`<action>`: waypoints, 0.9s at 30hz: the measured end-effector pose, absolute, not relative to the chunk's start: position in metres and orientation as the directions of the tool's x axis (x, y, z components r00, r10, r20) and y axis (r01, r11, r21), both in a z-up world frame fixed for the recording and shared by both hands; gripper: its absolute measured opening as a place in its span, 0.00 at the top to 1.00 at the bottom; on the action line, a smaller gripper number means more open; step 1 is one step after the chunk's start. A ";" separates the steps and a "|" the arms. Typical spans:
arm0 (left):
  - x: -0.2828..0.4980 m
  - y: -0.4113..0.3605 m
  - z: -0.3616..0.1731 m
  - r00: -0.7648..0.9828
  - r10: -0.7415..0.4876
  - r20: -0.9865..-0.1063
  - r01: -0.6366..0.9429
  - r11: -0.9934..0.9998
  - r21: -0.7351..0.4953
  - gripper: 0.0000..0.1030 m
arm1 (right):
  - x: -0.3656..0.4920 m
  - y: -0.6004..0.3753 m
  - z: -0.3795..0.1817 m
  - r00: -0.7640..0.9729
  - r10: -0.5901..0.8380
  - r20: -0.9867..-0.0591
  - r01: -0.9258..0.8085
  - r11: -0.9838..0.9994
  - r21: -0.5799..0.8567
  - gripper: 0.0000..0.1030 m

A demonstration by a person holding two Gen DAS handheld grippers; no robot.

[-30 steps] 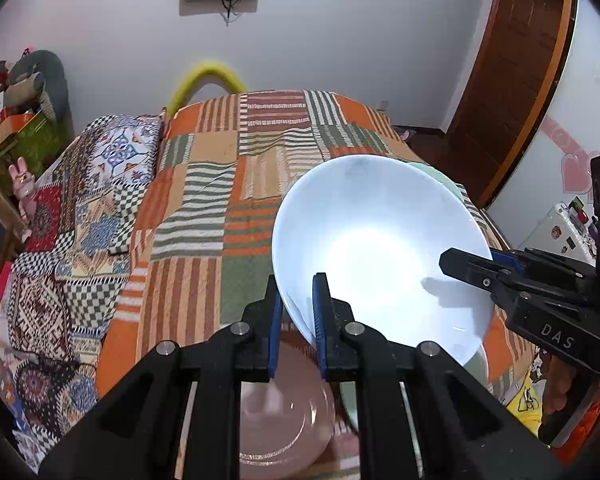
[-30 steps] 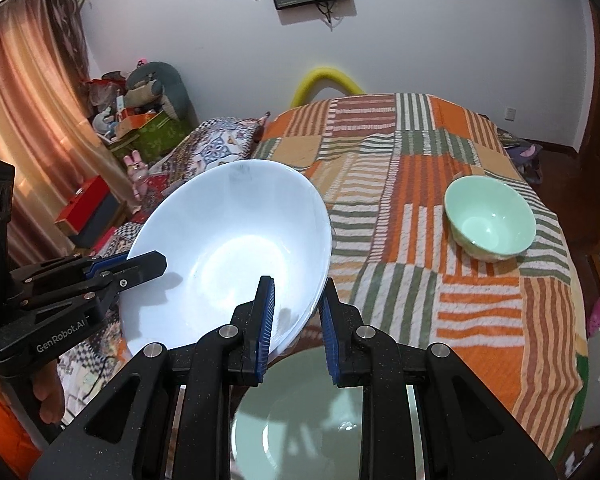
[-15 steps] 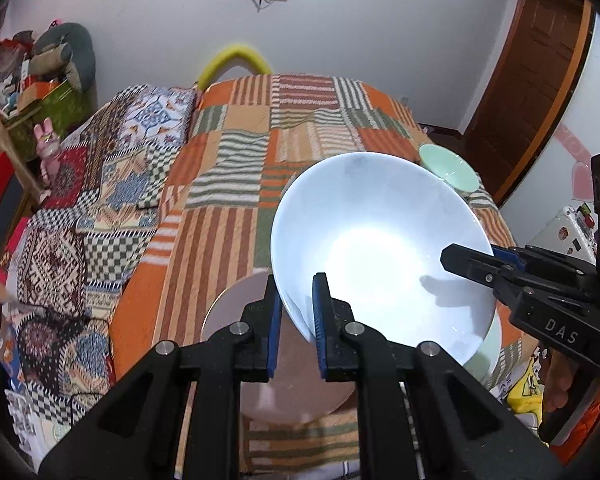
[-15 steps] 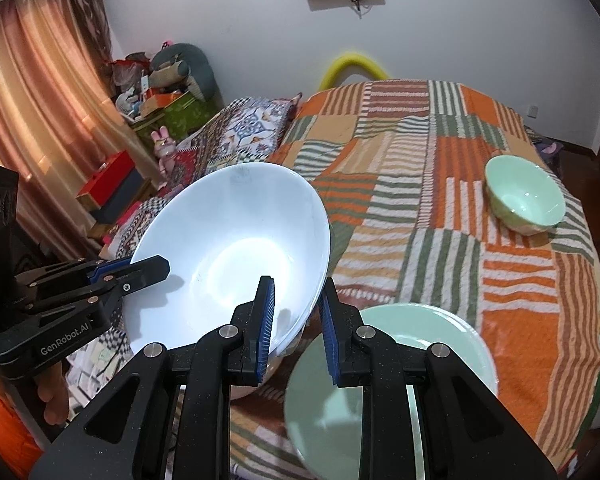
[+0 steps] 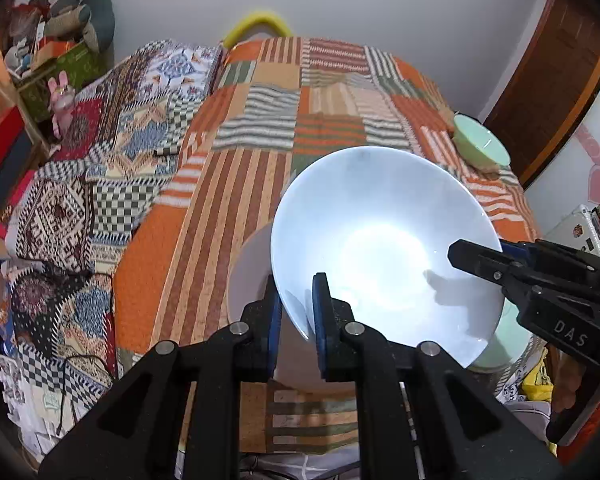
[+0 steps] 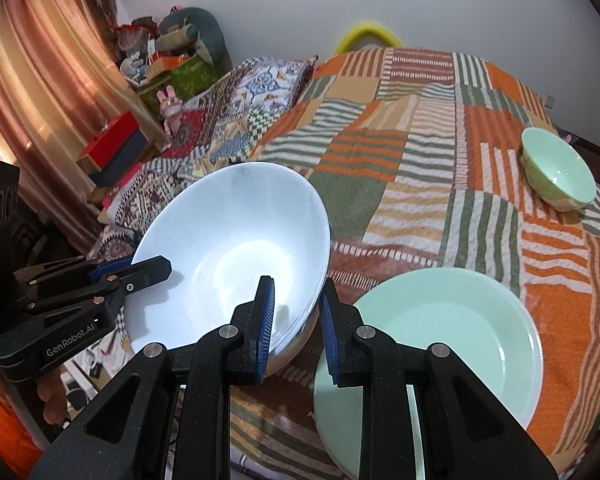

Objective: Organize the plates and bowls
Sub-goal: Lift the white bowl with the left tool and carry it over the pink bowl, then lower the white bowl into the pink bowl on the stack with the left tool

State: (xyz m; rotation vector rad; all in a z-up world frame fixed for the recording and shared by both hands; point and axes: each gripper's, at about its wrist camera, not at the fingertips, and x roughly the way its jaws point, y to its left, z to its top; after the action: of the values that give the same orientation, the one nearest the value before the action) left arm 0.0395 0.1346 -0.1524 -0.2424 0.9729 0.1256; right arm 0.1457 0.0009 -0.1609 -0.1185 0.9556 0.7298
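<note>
Over the last second I have brought the white bowl (image 5: 380, 248) down and forward; the bed (image 5: 260, 128) fills more of both views, and the pink plate (image 5: 252, 280) and the green plate (image 6: 452, 344) sit closer under it than they did a second ago. I judge this the descent to set the bowl down, probably on the pink plate, though the landing spot is not settled.

Left to right:

- Left gripper (image 5: 296, 308): jaws nearly closed, pinching the near-left rim of the white bowl, one pad inside and one outside.
- Pink plate: flat on the bedspread, directly beneath the bowl's left side. What shows of it is bare; most is hidden by the bowl. I cannot tell whether bowl and plate touch.
- White bowl: held between both grippers, tilted toward the cameras, nothing in it.
- Right gripper (image 6: 296, 320): jaws narrowly apart, clamped on the bowl's opposite rim.
- Green plate: just right of the bowl, near the bed's front edge, nothing on it.
- Small green bowl (image 6: 560, 176): well apart at the far right of the bed, tilted on the cover, nothing in it.

Risk: the soft cover may let stacked ware rock.
</note>
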 end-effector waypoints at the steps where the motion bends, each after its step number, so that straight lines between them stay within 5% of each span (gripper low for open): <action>1: 0.038 0.136 -0.157 0.551 -0.005 -0.834 -0.219 0.964 -0.150 0.88 | 0.145 0.003 -0.164 0.356 0.509 -0.784 -0.616 0.758 0.213 0.80; 27: 0.041 0.151 -0.207 0.468 0.032 -0.883 -0.248 0.964 -0.097 0.88 | 0.143 0.030 -0.202 0.282 0.451 -0.847 -0.628 0.754 0.193 0.80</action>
State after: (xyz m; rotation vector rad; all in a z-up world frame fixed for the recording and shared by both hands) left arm 0.0412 0.1514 -0.2070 -0.2233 1.0725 0.1731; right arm 0.1432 0.0304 -0.2017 -0.1925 1.0616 0.7284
